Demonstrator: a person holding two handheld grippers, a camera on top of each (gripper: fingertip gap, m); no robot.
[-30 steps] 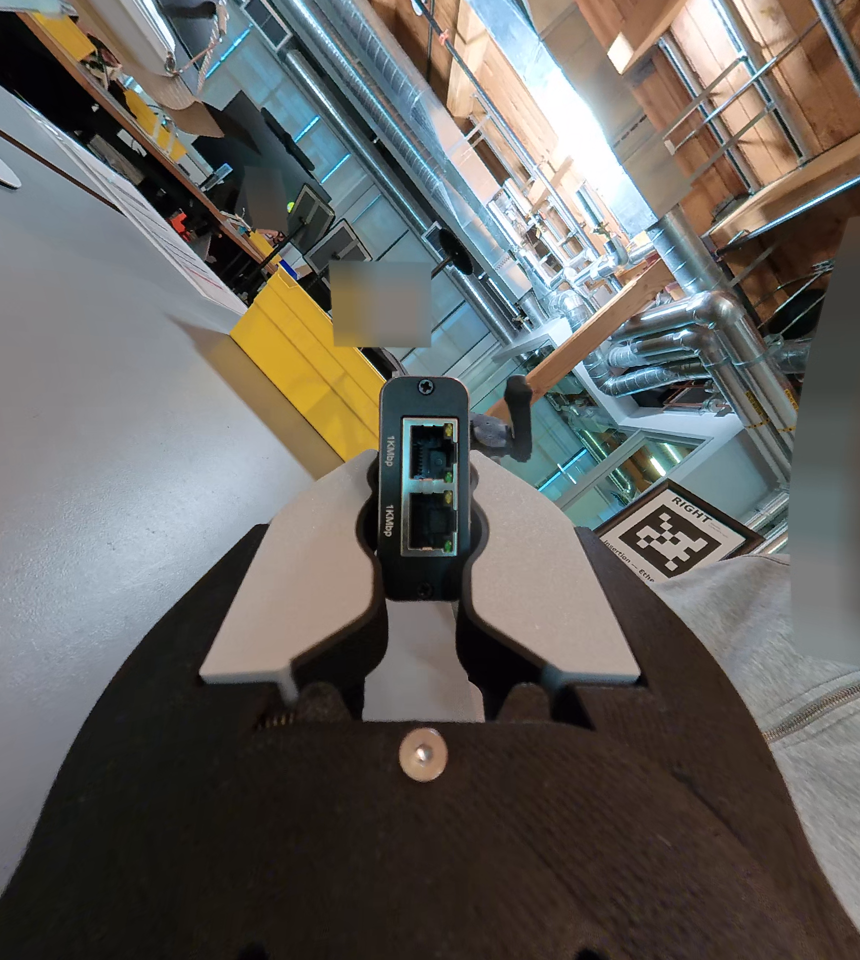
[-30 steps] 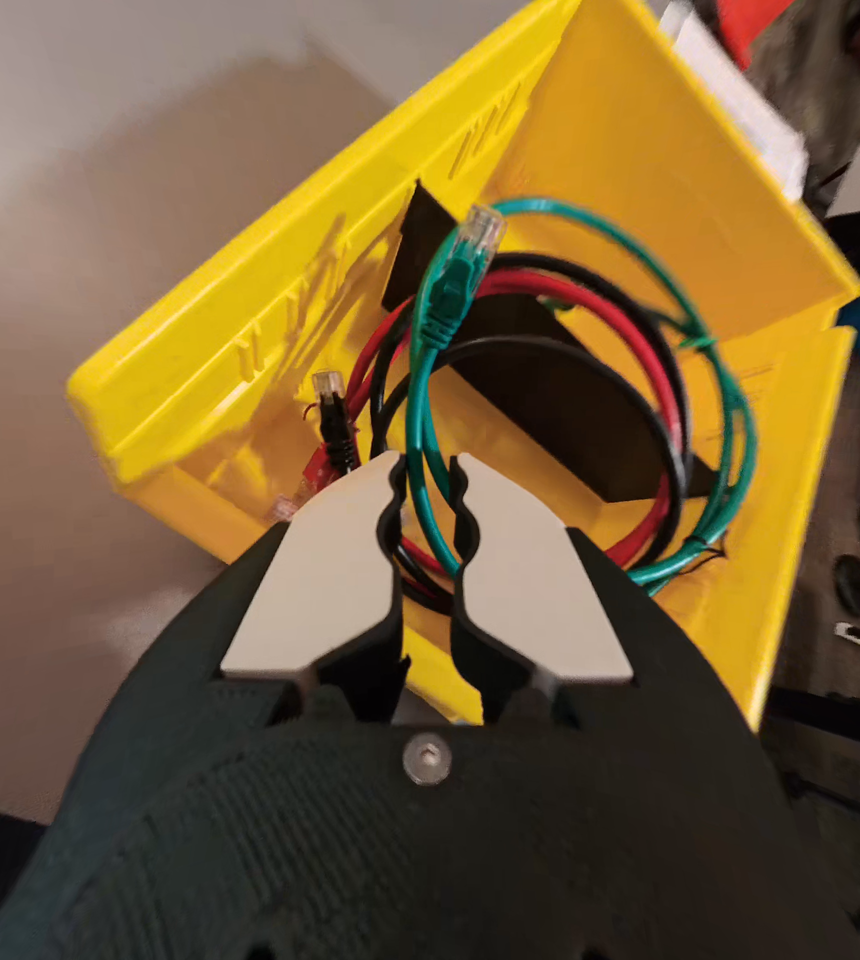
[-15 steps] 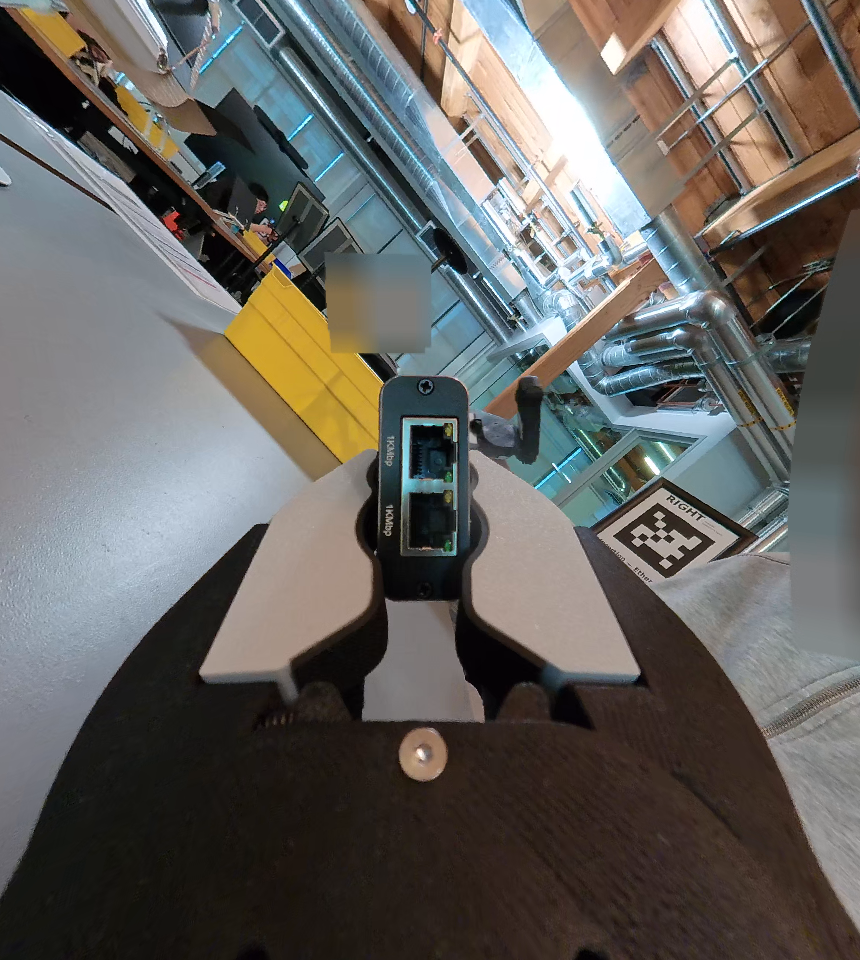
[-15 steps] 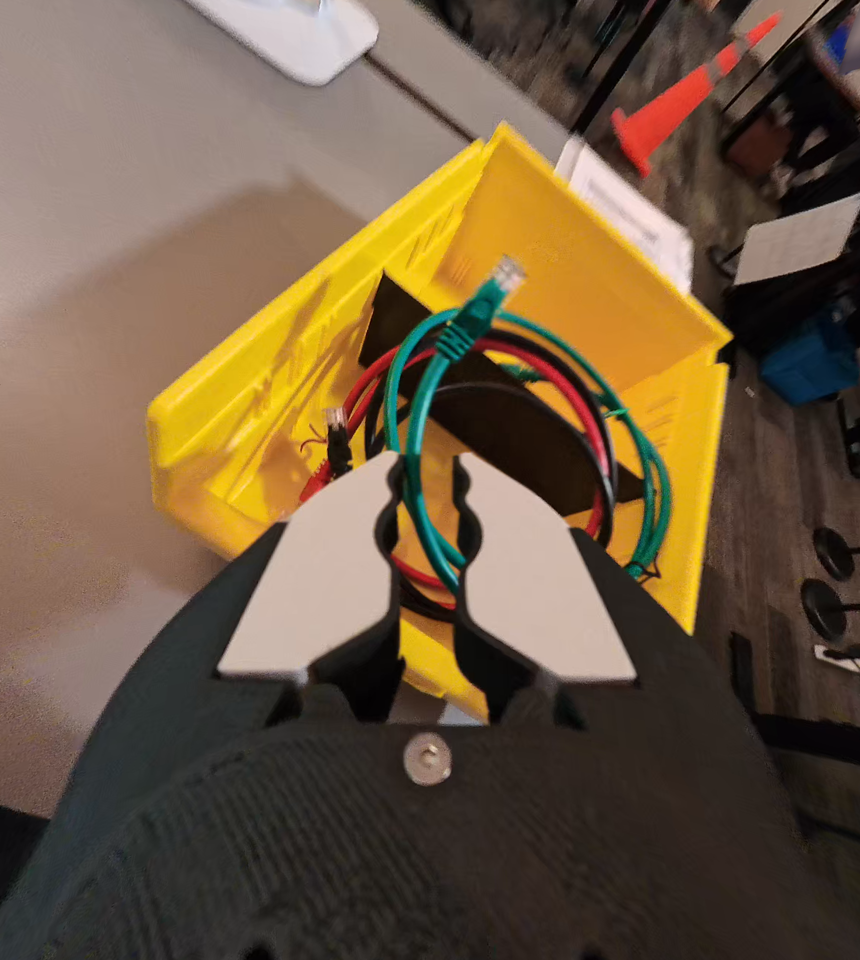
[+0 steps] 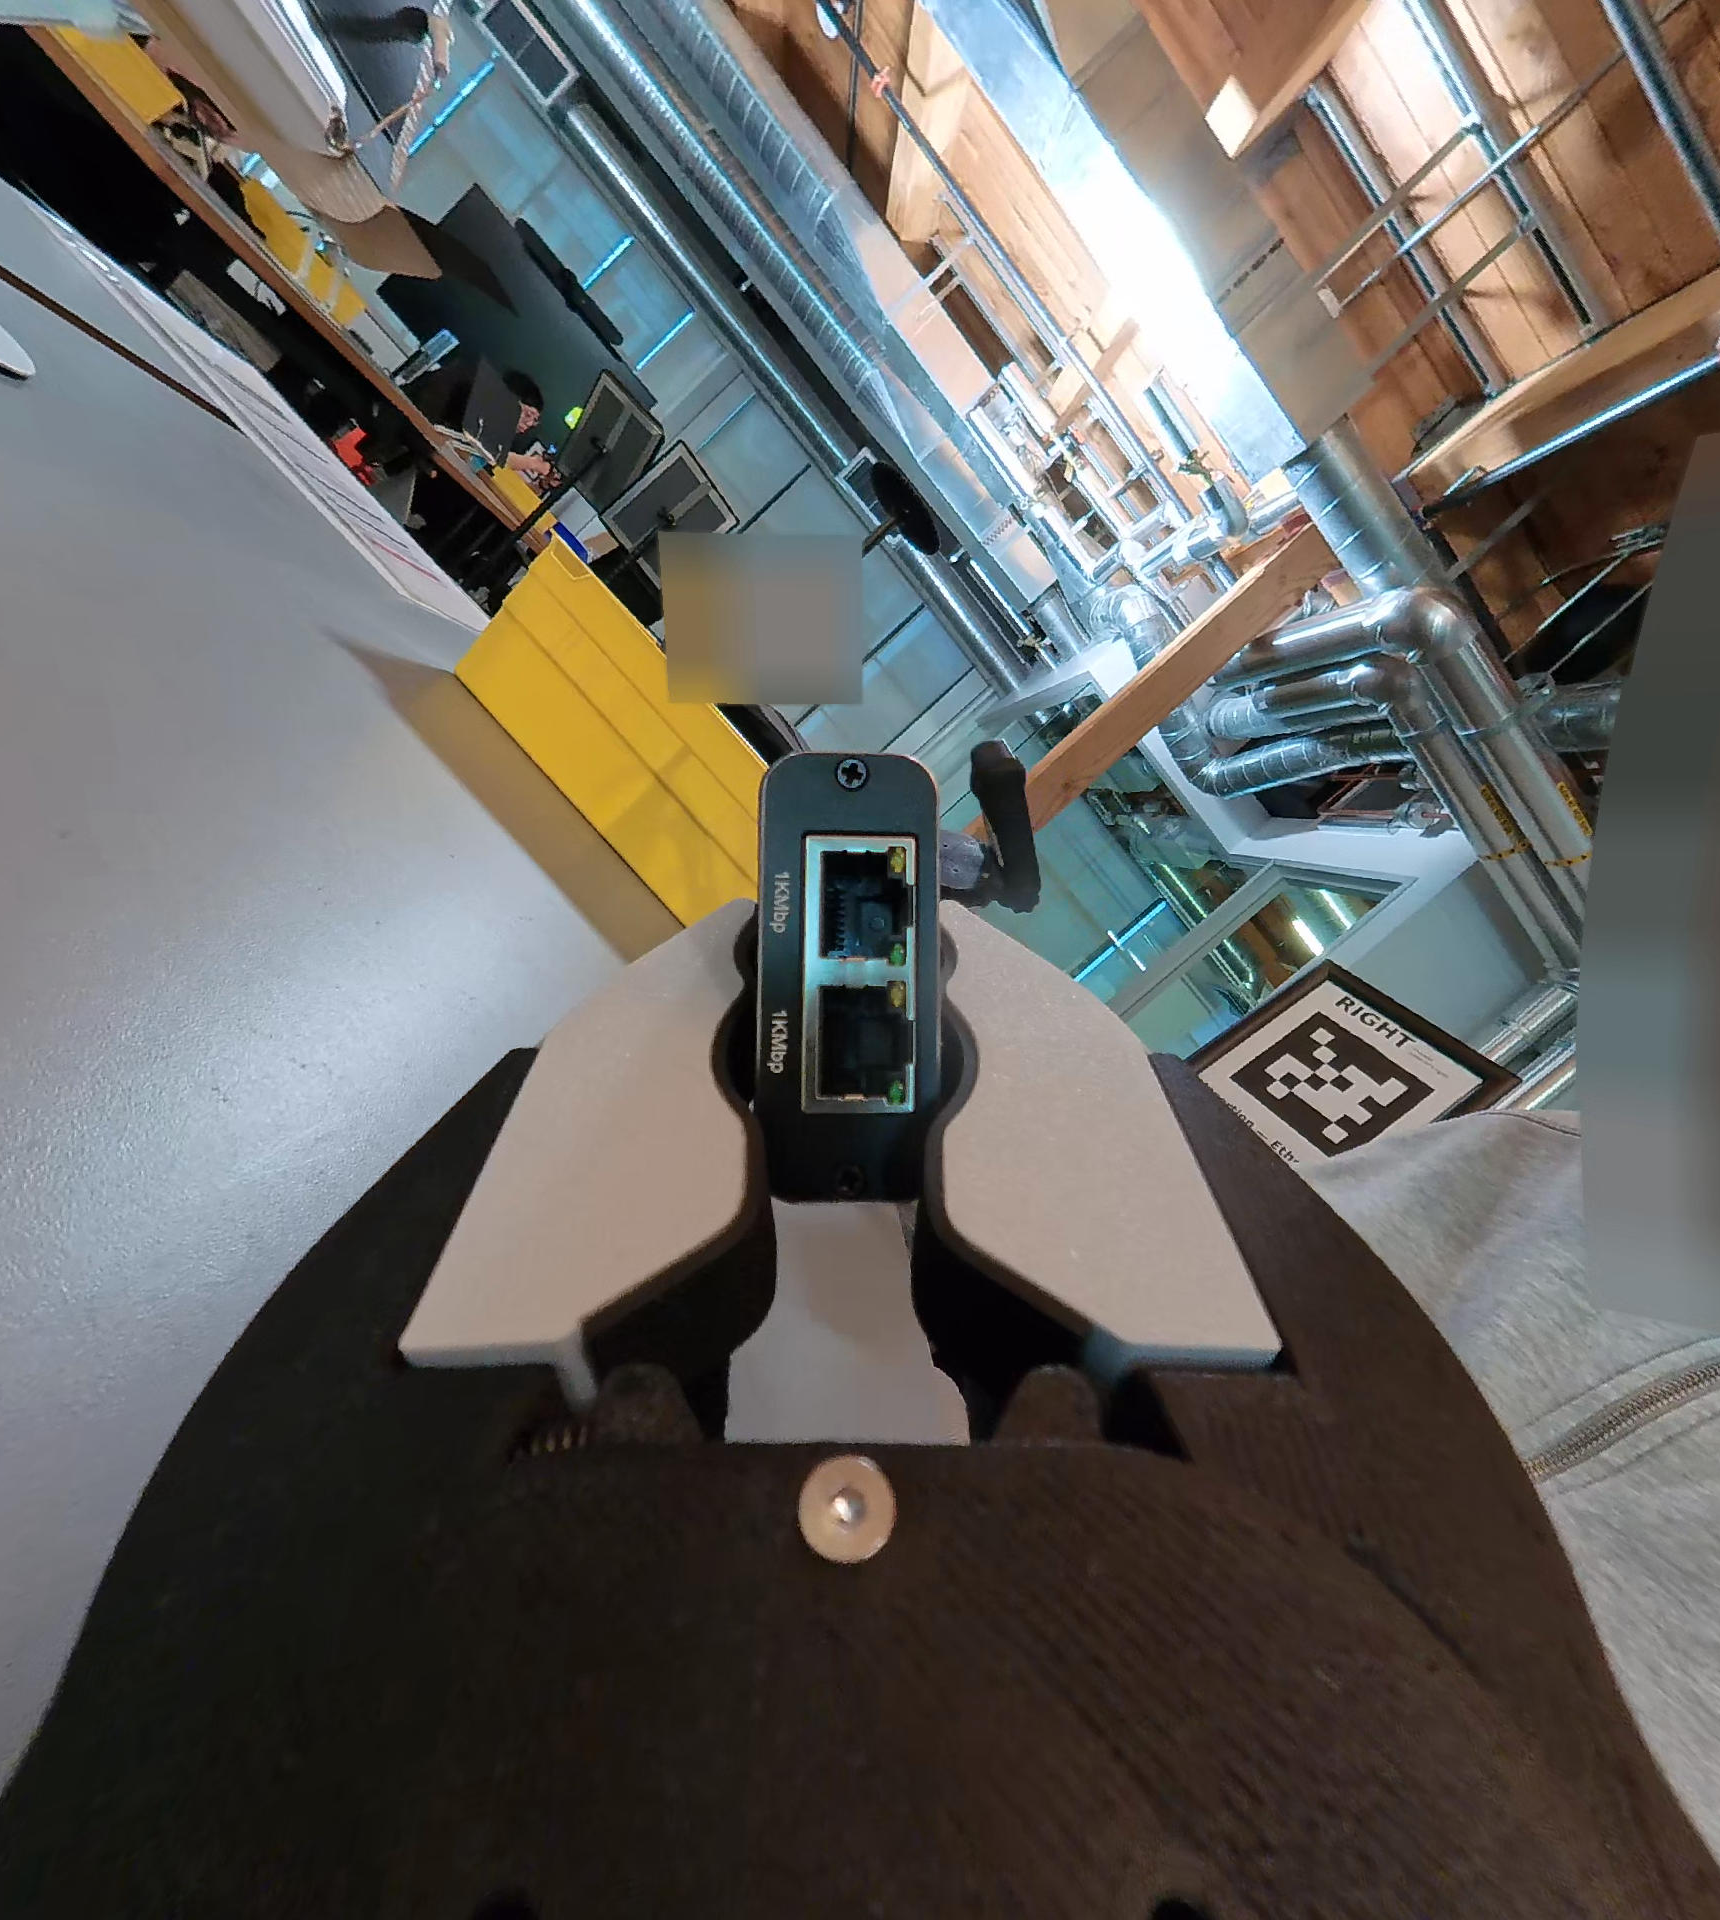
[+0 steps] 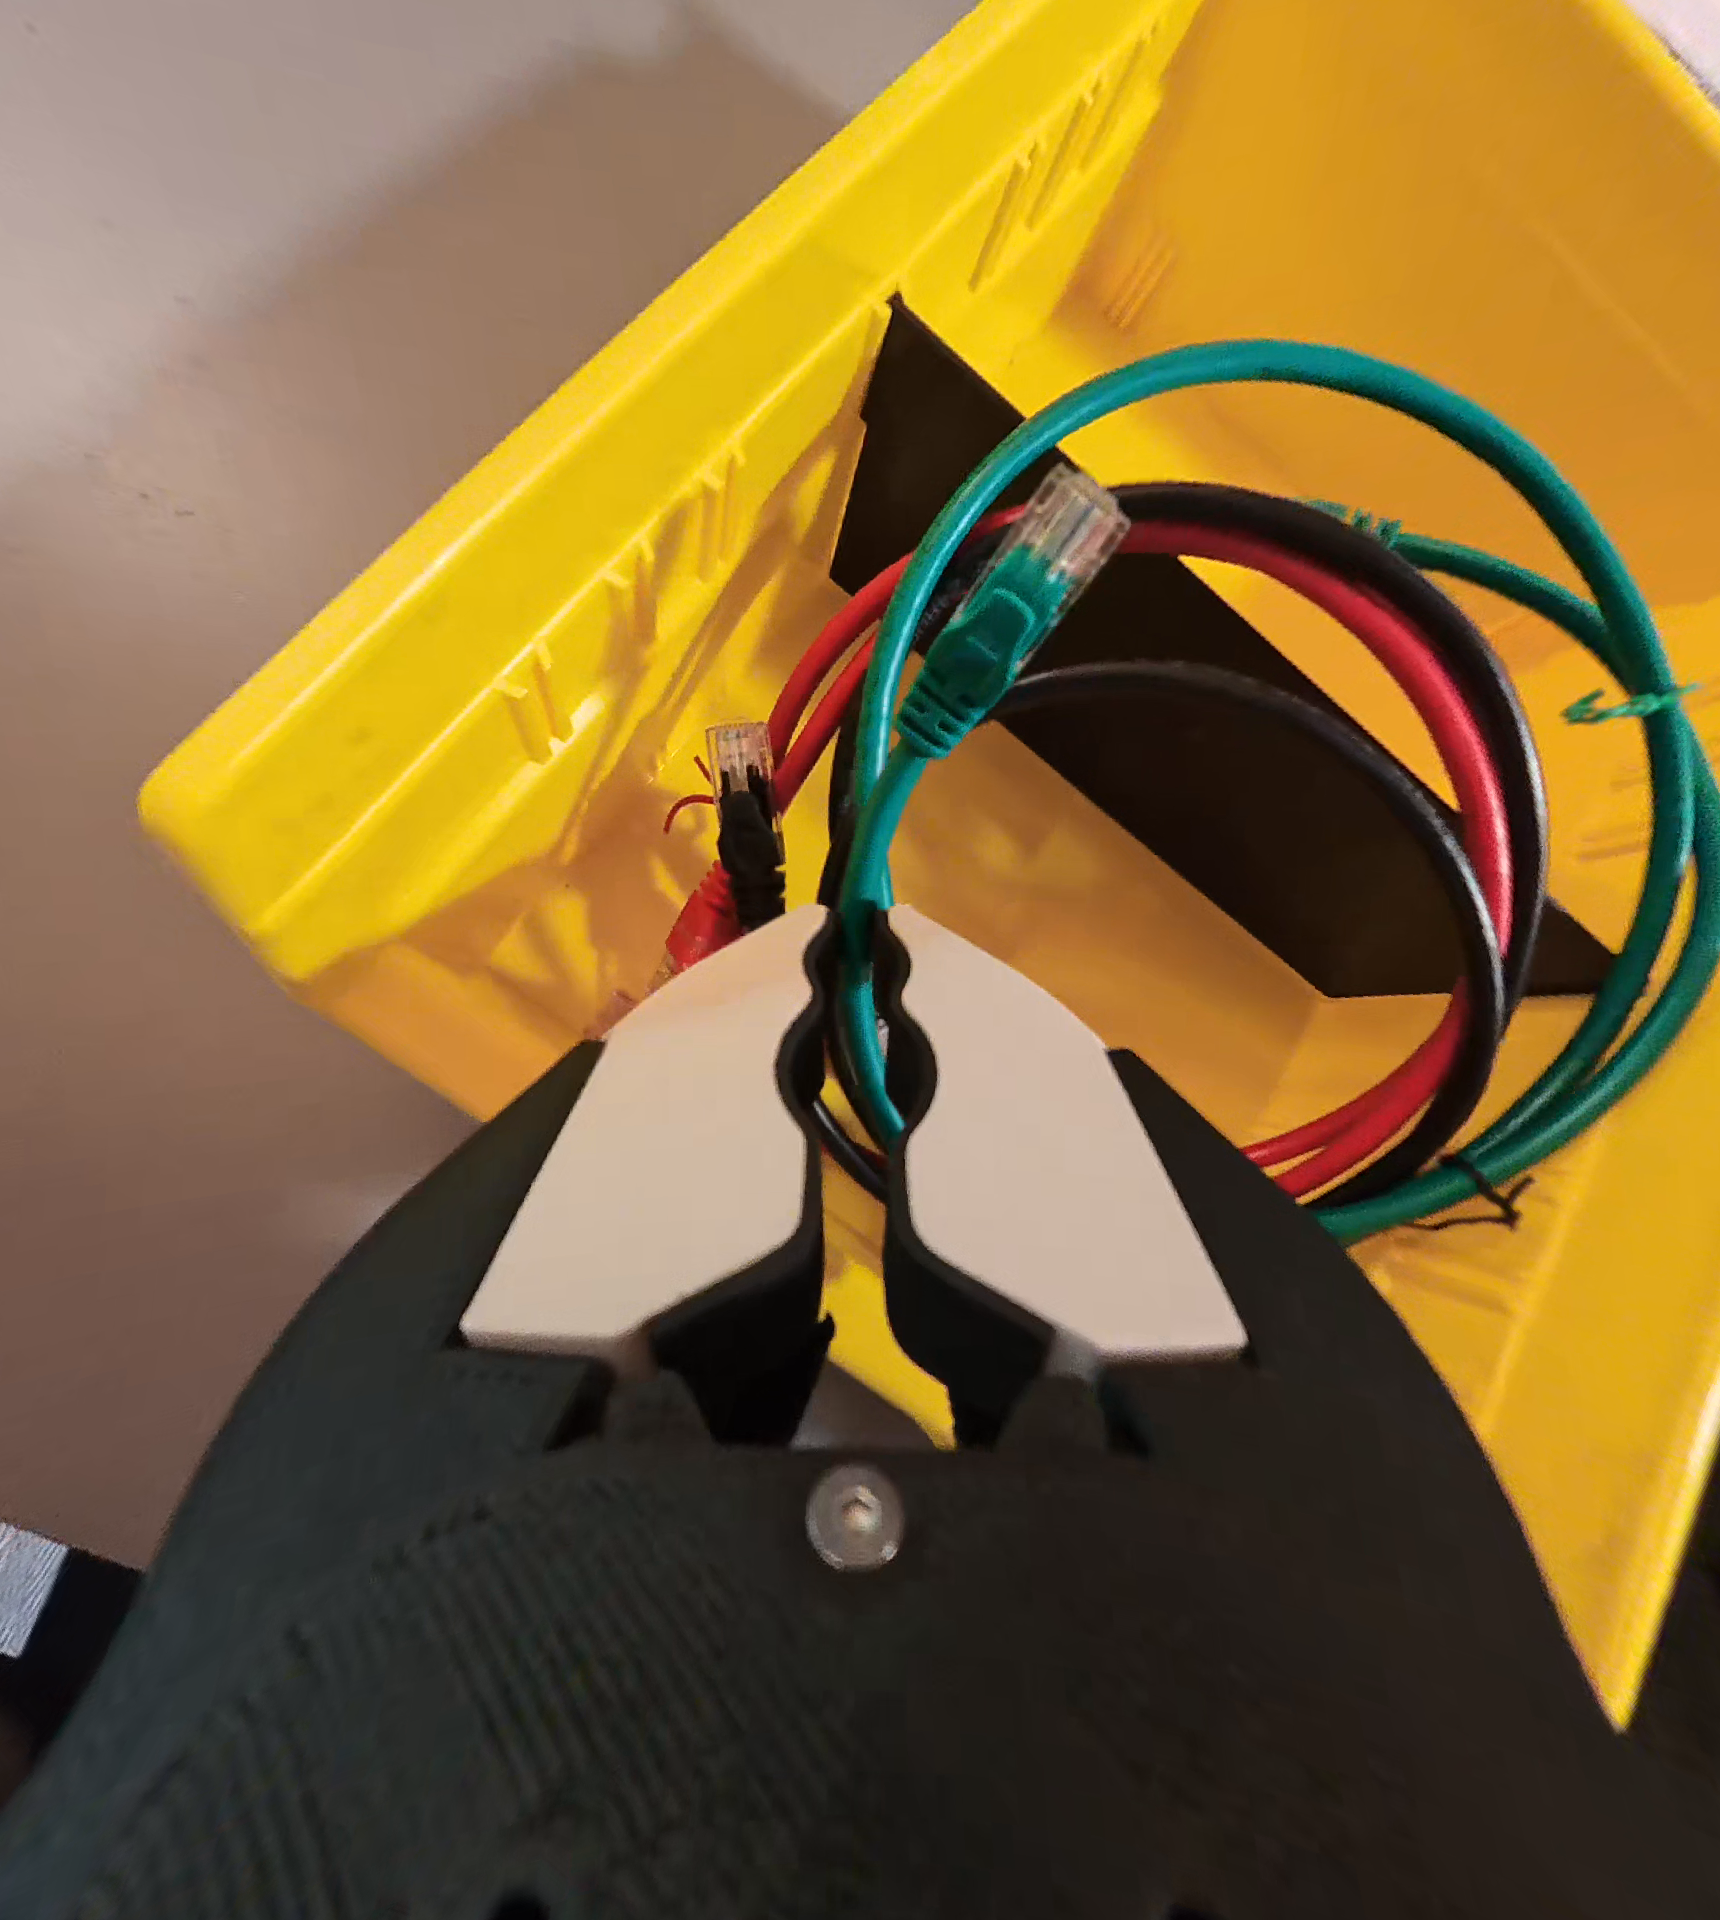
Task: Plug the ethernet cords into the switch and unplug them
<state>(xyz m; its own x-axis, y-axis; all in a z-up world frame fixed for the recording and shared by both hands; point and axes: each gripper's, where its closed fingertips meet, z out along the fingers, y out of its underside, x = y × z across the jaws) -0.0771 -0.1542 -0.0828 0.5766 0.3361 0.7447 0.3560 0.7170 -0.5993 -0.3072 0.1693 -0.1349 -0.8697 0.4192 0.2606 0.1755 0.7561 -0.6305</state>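
Observation:
My left gripper (image 5: 848, 935) is shut on a small black switch (image 5: 848, 987), held upright above the table with its two empty ports facing the camera. My right gripper (image 6: 861, 925) is shut on a green ethernet cord (image 6: 960, 644) a little below its clear plug (image 6: 1069, 525), over a yellow bin (image 6: 544, 644). The green cord's coil hangs in the bin beside coiled red (image 6: 1458, 758) and black (image 6: 1251, 509) cords. A black plug (image 6: 747, 790) and a red plug (image 6: 700, 920) stick up at the bin's near left.
A grey tabletop (image 5: 160, 935) runs along the left. The yellow bin also shows in the left wrist view (image 5: 617, 748) near the table's far end. A black divider (image 6: 1251, 769) stands inside the bin. A tag board (image 5: 1344, 1070) and a grey sleeve (image 5: 1583, 1455) are at the right.
The right gripper has moved back in close over the bin with the green cord, and its jaws have closed tighter on it. The left gripper still holds the switch with little movement.

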